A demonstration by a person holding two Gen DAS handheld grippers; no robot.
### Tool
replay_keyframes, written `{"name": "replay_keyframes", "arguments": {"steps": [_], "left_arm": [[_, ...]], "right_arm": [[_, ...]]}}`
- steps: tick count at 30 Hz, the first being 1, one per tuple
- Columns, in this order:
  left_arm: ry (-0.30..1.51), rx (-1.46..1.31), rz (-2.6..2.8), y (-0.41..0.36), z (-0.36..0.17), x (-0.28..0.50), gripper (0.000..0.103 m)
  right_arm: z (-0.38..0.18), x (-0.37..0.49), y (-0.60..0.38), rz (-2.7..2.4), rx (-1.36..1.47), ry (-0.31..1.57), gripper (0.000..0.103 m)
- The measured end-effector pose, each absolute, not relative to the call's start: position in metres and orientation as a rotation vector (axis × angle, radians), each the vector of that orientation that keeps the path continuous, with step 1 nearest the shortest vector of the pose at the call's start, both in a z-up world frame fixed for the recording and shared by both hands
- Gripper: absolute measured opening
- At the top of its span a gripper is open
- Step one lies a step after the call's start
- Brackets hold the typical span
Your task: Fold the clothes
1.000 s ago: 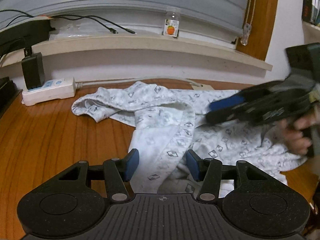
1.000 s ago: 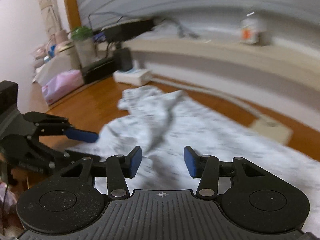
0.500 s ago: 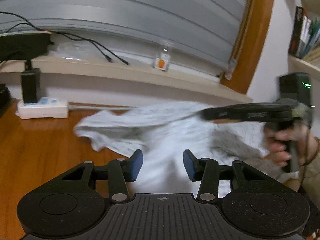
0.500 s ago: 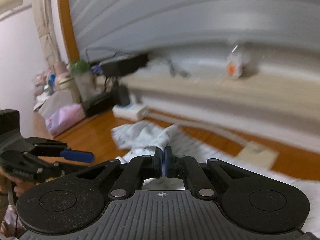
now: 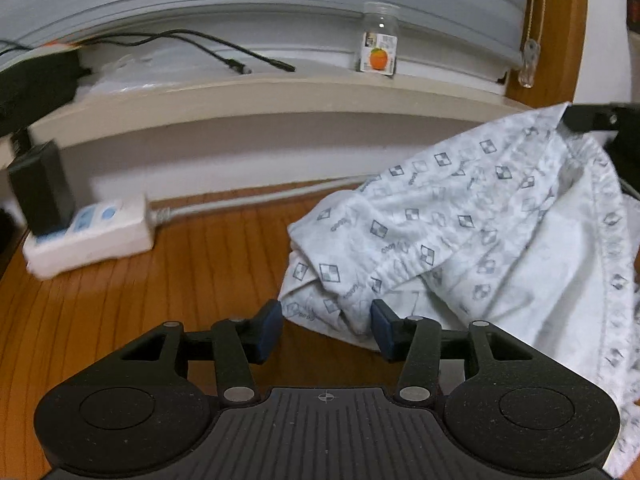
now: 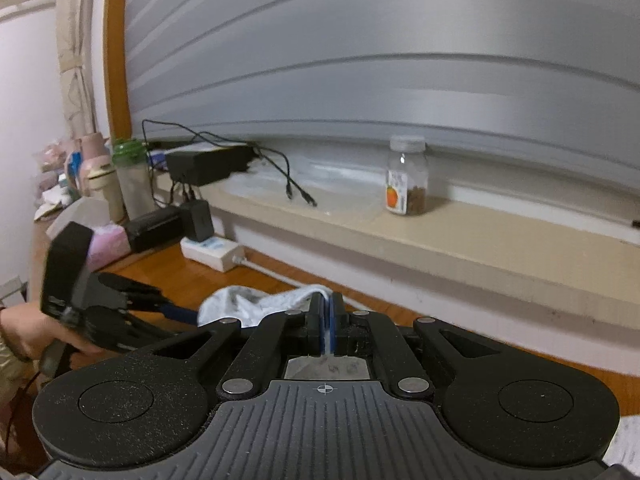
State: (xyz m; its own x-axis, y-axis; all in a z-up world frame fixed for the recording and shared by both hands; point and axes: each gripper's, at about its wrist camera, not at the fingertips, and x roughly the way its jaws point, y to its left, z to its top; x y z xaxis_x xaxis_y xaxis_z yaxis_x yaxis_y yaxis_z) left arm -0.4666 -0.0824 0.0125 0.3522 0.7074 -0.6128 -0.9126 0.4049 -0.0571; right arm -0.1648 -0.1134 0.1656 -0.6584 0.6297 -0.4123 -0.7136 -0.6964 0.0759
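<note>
A white garment with small grey diamond prints point(image 5: 460, 232) lies bunched on the wooden table point(image 5: 120, 300). One edge of it is pulled up to the upper right. There my right gripper point(image 5: 576, 120) holds it, and in the right wrist view the right gripper point(image 6: 328, 320) is shut with a strip of the cloth point(image 6: 256, 304) pinched between its blue pads. My left gripper point(image 5: 325, 330) sits low at the garment's left end. Its jaws are opening, a fold lies between the fingertips, and the pads do not press on it. A hand carries the left gripper point(image 6: 120, 308).
A white power strip point(image 5: 92, 232) with a black adapter point(image 5: 40, 188) sits at the table's back left. On the beige ledge point(image 5: 240, 92) behind stand a small jar with an orange label point(image 5: 378, 50) and loose black cables point(image 5: 240, 64). Bottles point(image 6: 128, 176) crowd the far left.
My right gripper shut on the garment's edge and lifted it. The left gripper slid left, so the cloth now sits to the right in its view.
</note>
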Motion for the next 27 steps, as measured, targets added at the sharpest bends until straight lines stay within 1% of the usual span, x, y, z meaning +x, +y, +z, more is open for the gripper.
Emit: {"name": "replay_keyframes", "arguments": {"steps": [1, 2, 3, 5, 8, 10, 11, 12, 13, 14, 15, 16, 17, 19, 22, 23, 24, 25, 27], "left_arm": [[0.546, -0.422, 1.088, -0.078, 0.014, -0.467, 0.045], [0.54, -0.421, 1.087, -0.072, 0.016, -0.467, 0.034], [0.53, -0.419, 1.09, -0.068, 0.019, -0.468, 0.004], [0.497, -0.401, 1.113, -0.06, 0.03, -0.472, 0.005], [0.39, -0.354, 1.205, -0.056, 0.065, -0.486, 0.005], [0.327, -0.321, 1.279, -0.055, 0.083, -0.495, 0.005], [0.325, -0.318, 1.297, -0.055, 0.085, -0.495, 0.005], [0.342, -0.328, 1.29, -0.053, 0.084, -0.495, 0.007], [0.368, -0.35, 1.278, -0.053, 0.078, -0.493, 0.013], [0.395, -0.371, 1.27, -0.054, 0.07, -0.491, 0.016], [0.412, -0.386, 1.262, -0.058, 0.061, -0.49, 0.025], [0.43, -0.401, 1.253, -0.063, 0.052, -0.489, 0.03], [0.447, -0.416, 1.244, -0.067, 0.043, -0.488, 0.031], [0.466, -0.445, 1.215, -0.075, 0.03, -0.483, 0.038], [0.488, -0.472, 1.174, -0.085, 0.019, -0.475, 0.04], [0.489, -0.477, 1.159, -0.087, 0.018, -0.472, 0.042], [0.49, -0.482, 1.143, -0.088, 0.017, -0.468, 0.046], [0.493, -0.483, 1.13, -0.09, 0.015, -0.465, 0.047], [0.504, -0.472, 1.12, -0.092, 0.011, -0.458, 0.048]], "right_arm": [[0.169, -0.166, -0.112, 2.32, -0.456, 0.289, 0.003], [0.172, -0.167, -0.111, 2.324, -0.451, 0.281, 0.003], [0.176, -0.168, -0.109, 2.328, -0.446, 0.272, 0.003], [0.184, -0.17, -0.107, 2.331, -0.434, 0.245, 0.003], [0.201, -0.174, -0.104, 2.324, -0.383, 0.185, 0.003], [0.209, -0.178, -0.099, 2.317, -0.36, 0.177, 0.003], [0.21, -0.182, -0.095, 2.31, -0.367, 0.178, 0.003], [0.207, -0.189, -0.09, 2.296, -0.397, 0.177, 0.003], [0.2, -0.195, -0.085, 2.279, -0.435, 0.18, 0.003], [0.19, -0.201, -0.081, 2.26, -0.479, 0.187, 0.003], [0.181, -0.208, -0.076, 2.24, -0.522, 0.195, 0.003], [0.171, -0.212, -0.072, 2.223, -0.557, 0.206, 0.003], [0.162, -0.215, -0.07, 2.212, -0.582, 0.221, 0.003], [0.144, -0.218, -0.066, 2.191, -0.627, 0.251, 0.004], [0.13, -0.217, -0.068, 2.177, -0.67, 0.291, 0.01], [0.127, -0.217, -0.071, 2.178, -0.682, 0.301, 0.013], [0.125, -0.215, -0.077, 2.188, -0.691, 0.304, 0.021], [0.123, -0.214, -0.083, 2.198, -0.7, 0.307, 0.027], [0.12, -0.212, -0.097, 2.214, -0.721, 0.303, 0.032]]}}
